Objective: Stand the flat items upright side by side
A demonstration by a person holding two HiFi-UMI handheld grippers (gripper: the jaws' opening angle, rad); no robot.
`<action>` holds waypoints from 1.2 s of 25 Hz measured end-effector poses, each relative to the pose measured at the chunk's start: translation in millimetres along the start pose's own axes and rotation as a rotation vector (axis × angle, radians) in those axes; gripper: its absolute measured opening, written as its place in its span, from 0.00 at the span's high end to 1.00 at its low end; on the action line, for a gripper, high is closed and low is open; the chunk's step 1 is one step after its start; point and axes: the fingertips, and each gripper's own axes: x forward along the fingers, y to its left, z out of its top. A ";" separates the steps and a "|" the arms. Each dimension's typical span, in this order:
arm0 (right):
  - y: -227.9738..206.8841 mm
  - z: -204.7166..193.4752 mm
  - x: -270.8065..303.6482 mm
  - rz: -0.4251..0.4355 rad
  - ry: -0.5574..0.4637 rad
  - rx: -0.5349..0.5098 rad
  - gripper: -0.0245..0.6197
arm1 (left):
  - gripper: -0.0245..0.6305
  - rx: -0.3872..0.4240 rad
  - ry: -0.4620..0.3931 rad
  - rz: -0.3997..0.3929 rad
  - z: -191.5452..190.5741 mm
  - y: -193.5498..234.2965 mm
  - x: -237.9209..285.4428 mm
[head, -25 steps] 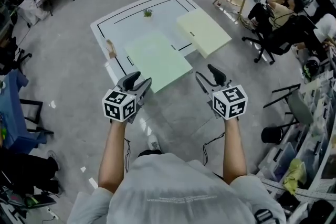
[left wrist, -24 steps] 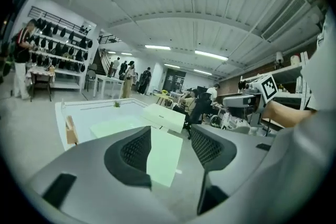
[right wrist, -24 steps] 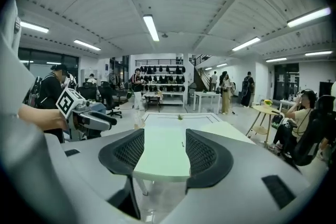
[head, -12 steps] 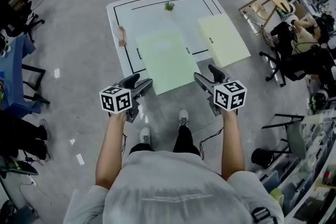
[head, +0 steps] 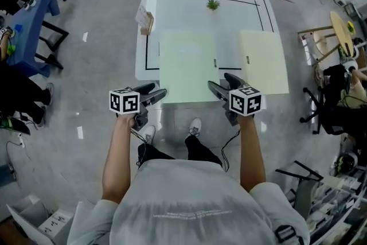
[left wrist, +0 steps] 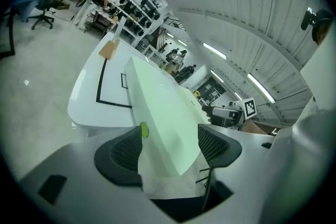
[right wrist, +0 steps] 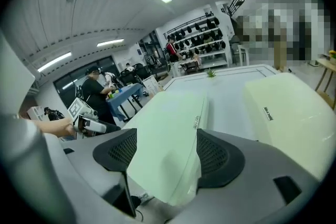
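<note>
Two pale green flat pads lie on a low white platform [head: 149, 60] marked with black lines. The left pad [head: 186, 66] overhangs the near edge; the right pad [head: 264, 60] lies beside it. My left gripper [head: 153, 93] stands at the left pad's near left corner, my right gripper [head: 225, 86] at its near right corner. In the left gripper view the pad's corner [left wrist: 163, 113] sits between the jaws of the left gripper [left wrist: 168, 147]. In the right gripper view the other corner [right wrist: 168, 155] sits between the jaws of the right gripper [right wrist: 165, 152]. Both pairs of jaws have just been opening and do not press on the pad.
A small green plant [head: 213, 4] stands at the platform's far side and a small cardboard box [head: 145, 20] at its far left corner. The person's shoes [head: 195, 126] are just before the near edge. Office chairs [head: 327, 117] stand right, a blue table [head: 34, 20] left.
Both grippers have come down and forward to the near corners of the left pad, and their jaws stand wider. The head has turned square to the platform.
</note>
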 end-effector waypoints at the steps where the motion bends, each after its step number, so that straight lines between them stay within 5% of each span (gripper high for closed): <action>1: -5.4 -4.3 5.4 0.015 0.017 0.006 0.40 | 0.44 -0.018 -0.003 0.014 -4.0 6.0 2.7; 5: -21.2 -24.2 21.0 0.047 0.087 0.018 0.40 | 0.44 -0.092 -0.005 0.005 -18.8 19.7 10.9; 12: -23.1 -41.7 44.6 0.138 0.160 0.020 0.40 | 0.44 -0.244 -0.068 -0.247 -25.3 25.9 36.4; 16: -26.5 -44.6 54.2 0.154 0.179 0.011 0.39 | 0.43 -0.264 -0.089 -0.339 -22.0 27.0 46.0; 23: -30.0 -44.4 58.1 0.177 0.174 0.017 0.38 | 0.44 -0.264 -0.100 -0.317 -21.6 29.5 48.5; 30: -32.7 -42.5 58.4 0.204 0.164 0.005 0.37 | 0.44 -0.424 -0.140 -0.281 -25.2 18.2 51.5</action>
